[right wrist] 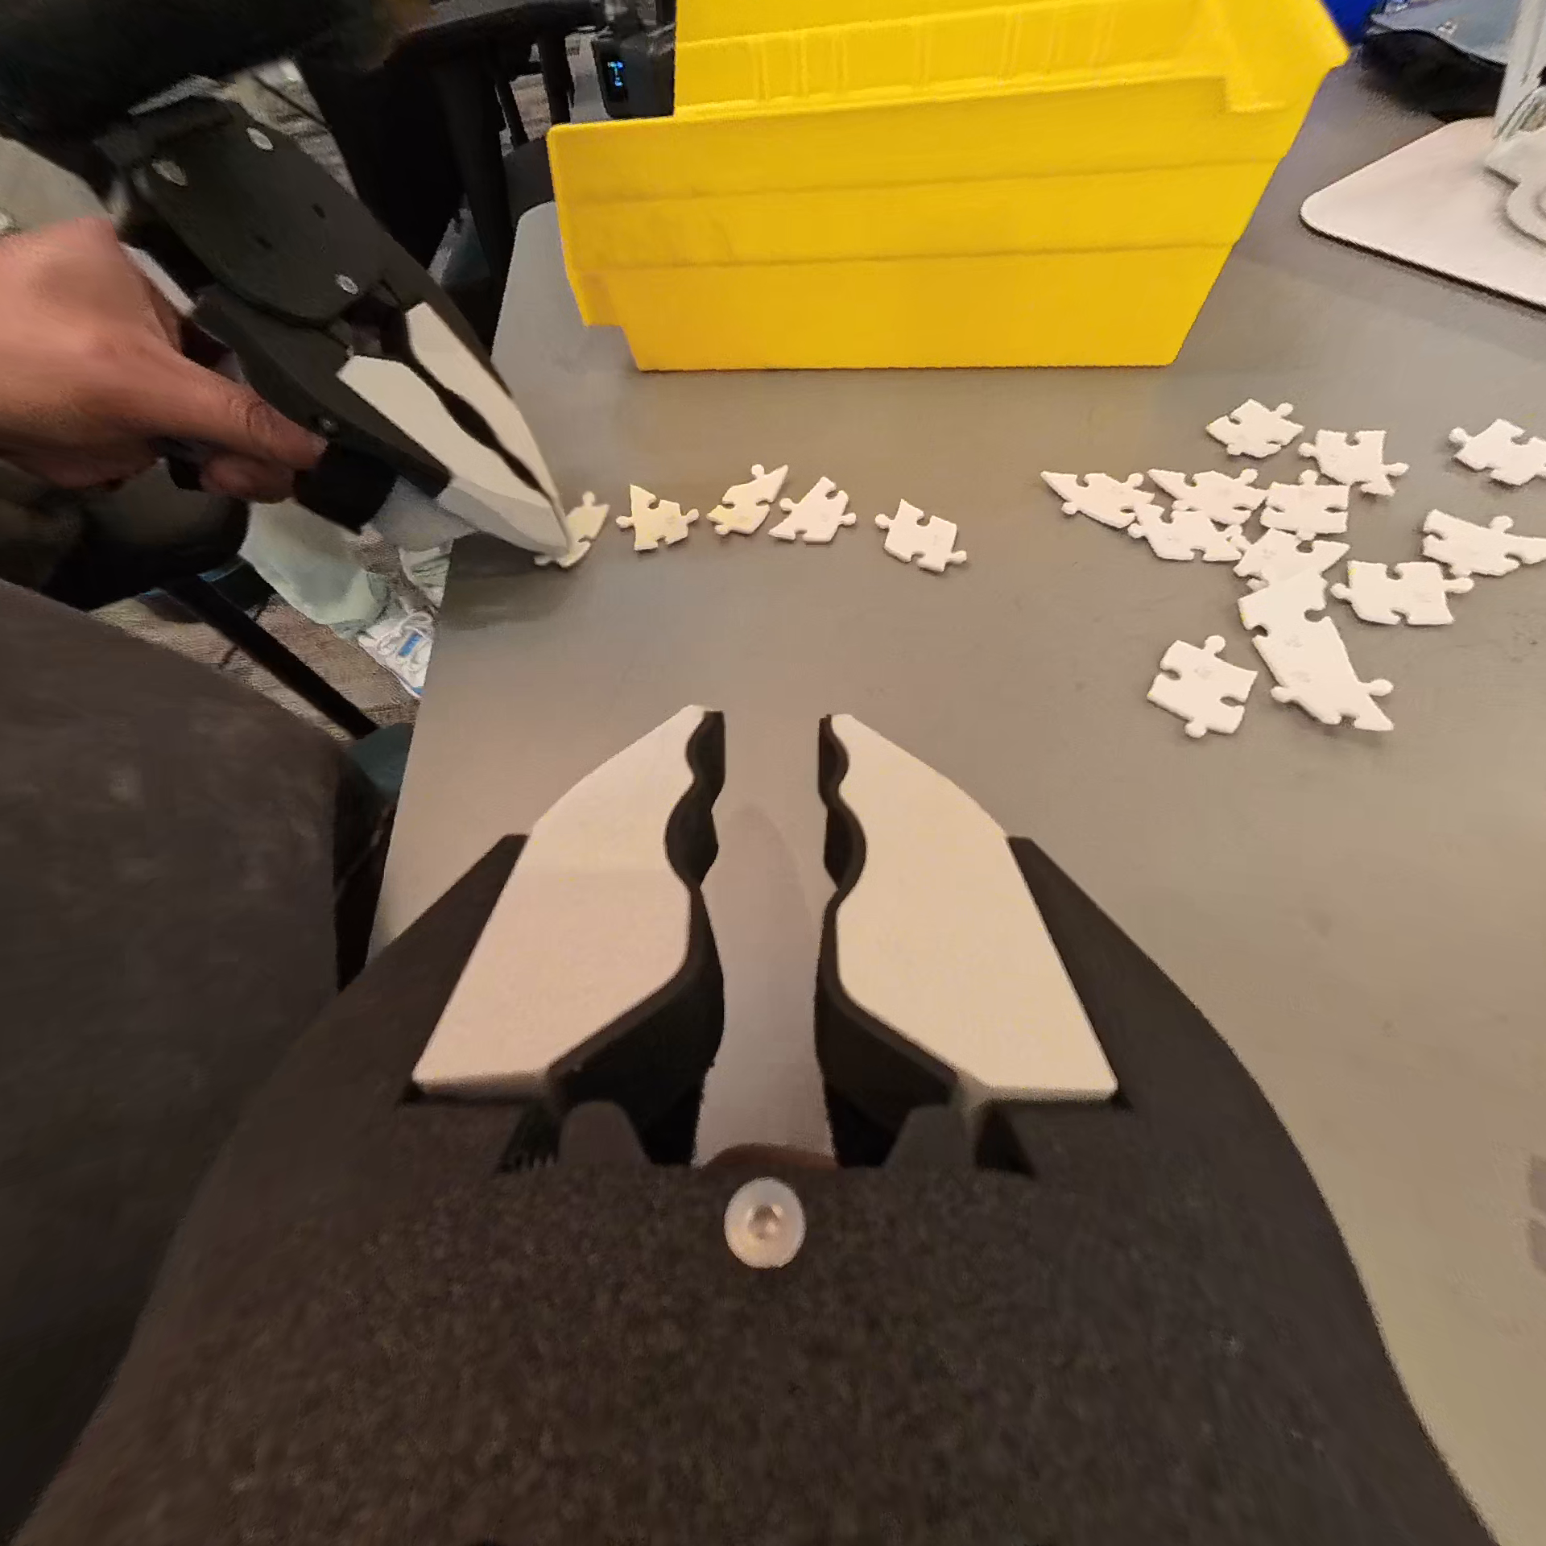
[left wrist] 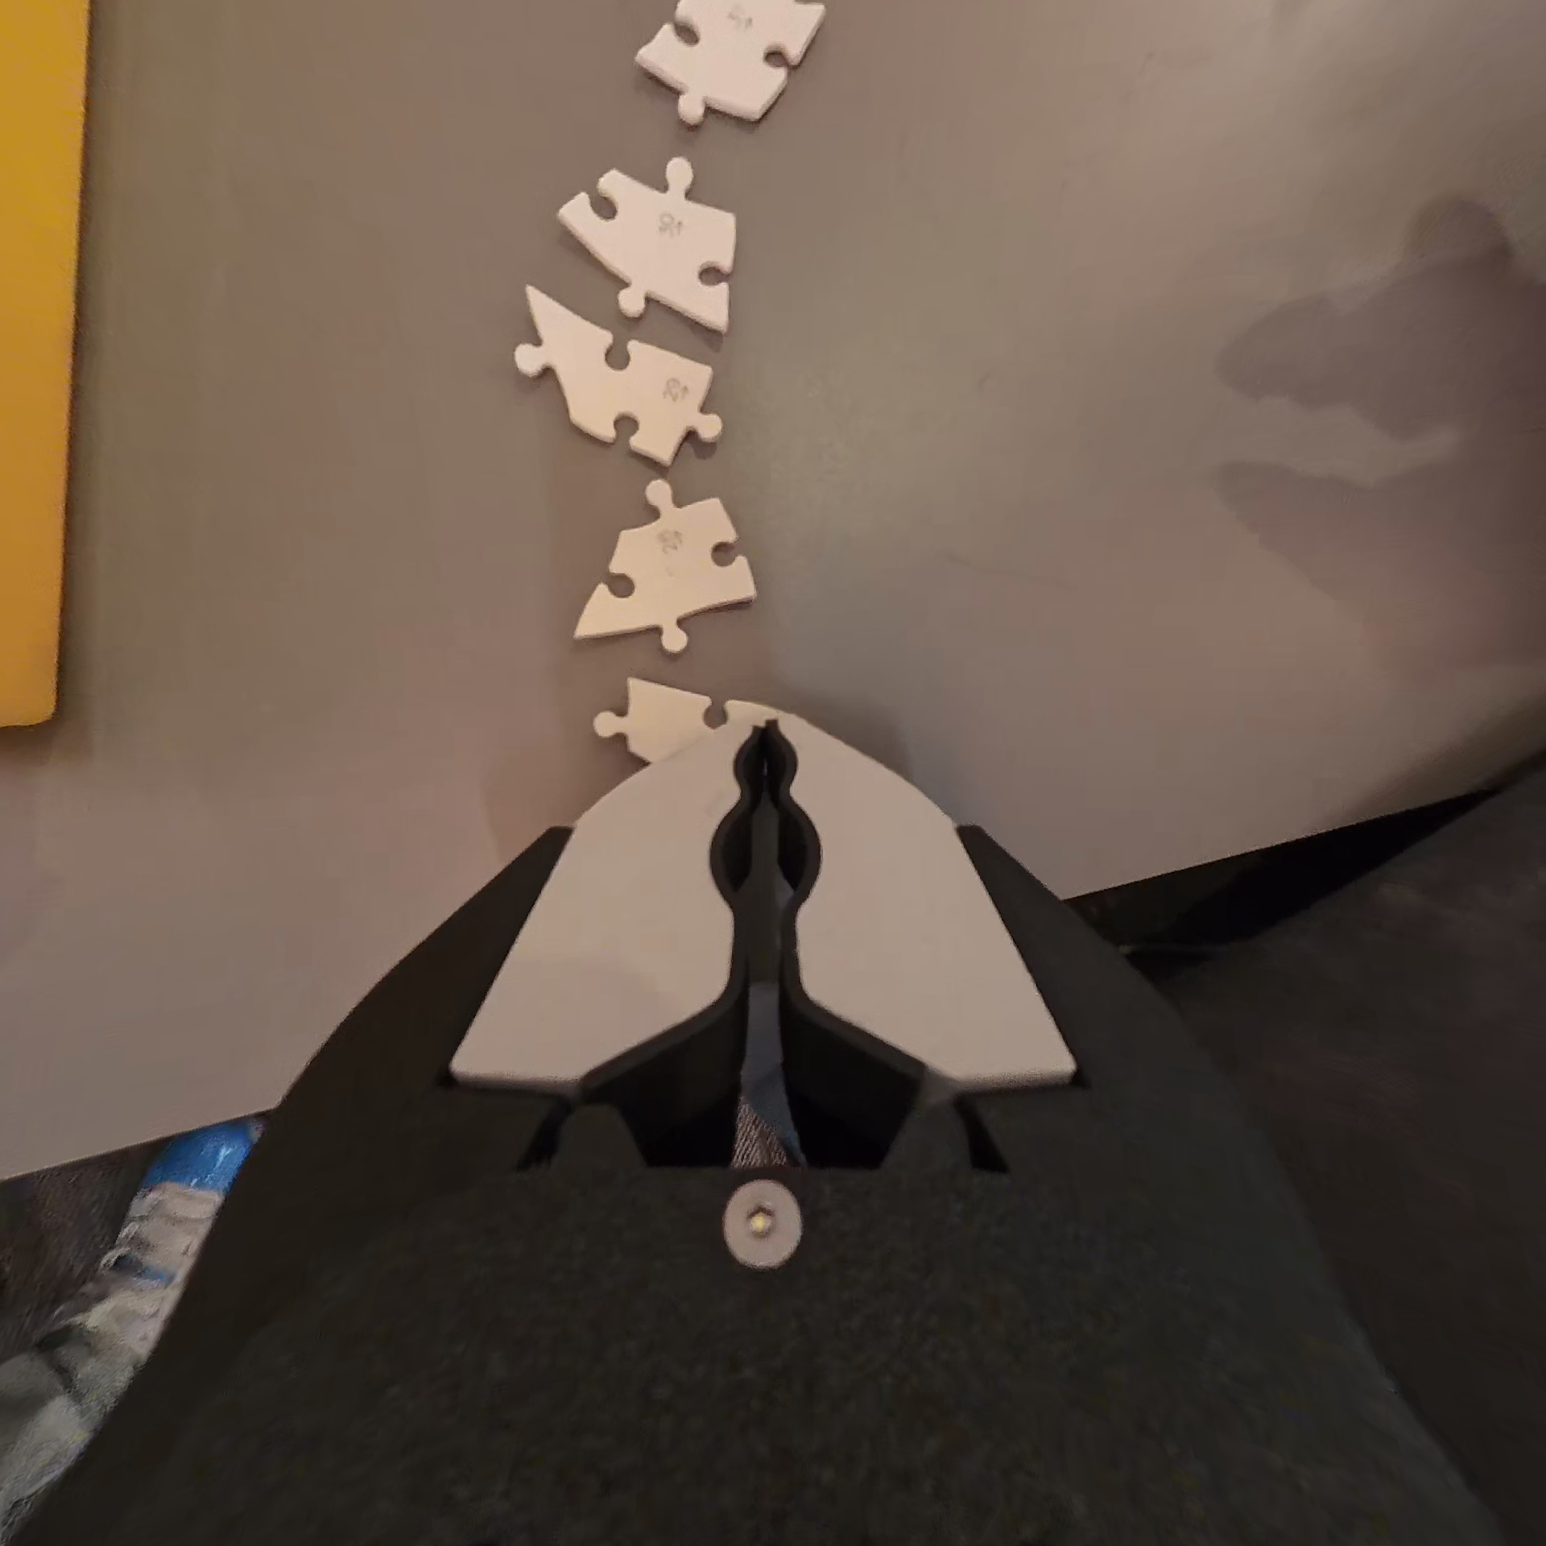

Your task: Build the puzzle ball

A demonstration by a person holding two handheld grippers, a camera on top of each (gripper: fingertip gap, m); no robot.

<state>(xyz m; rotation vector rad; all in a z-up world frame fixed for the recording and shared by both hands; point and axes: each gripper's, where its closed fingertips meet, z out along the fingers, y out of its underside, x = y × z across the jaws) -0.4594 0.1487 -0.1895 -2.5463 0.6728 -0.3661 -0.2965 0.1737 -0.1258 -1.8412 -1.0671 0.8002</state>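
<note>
Right tool [right wrist: 770, 728]: jaws apart, empty, low over the bare tabletop [right wrist: 1004, 836] — well short of the yellow bin [right wrist: 903, 251].
Left tool [left wrist: 765, 736]: jaws closed, tip at the nearest puzzle piece [left wrist: 661, 719]; whether it grips it, I cannot tell.
Row of pieces [right wrist: 753, 519]: before the bin — pinch an edge, lift flat.
Loose heap [right wrist: 1305, 560]: right of the bin.
</note>
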